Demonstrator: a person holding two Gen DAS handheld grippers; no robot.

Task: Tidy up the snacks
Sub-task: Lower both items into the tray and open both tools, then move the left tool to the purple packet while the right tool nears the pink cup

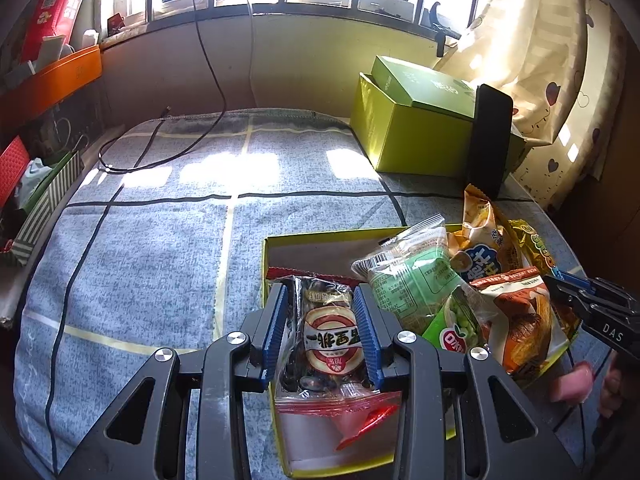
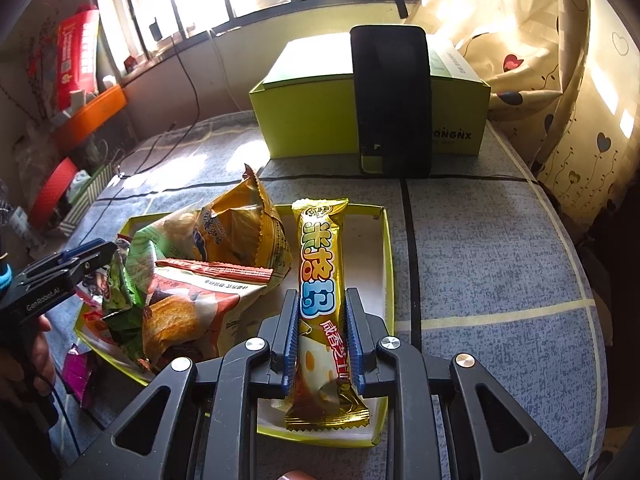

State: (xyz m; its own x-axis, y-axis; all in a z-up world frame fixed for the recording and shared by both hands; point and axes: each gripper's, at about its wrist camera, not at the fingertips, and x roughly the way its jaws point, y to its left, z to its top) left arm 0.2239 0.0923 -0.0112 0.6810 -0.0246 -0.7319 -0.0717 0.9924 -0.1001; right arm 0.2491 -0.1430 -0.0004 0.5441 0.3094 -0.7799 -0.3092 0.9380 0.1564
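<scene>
A grey-blue woven tablecloth with black and cream grid lines (image 1: 160,240) covers the surface. At 1 o'clock stands a closed lime-green cardboard box (image 2: 320,120), with a flat black rectangular slab (image 2: 394,100) leaning upright against its front face. A thin black cable (image 1: 208,64) runs down from 11 o'clock onto the cloth. An orange plastic bin (image 1: 52,80) sits at 10 o'clock. A cream heart-patterned curtain (image 2: 560,80) hangs at 2 o'clock.
</scene>
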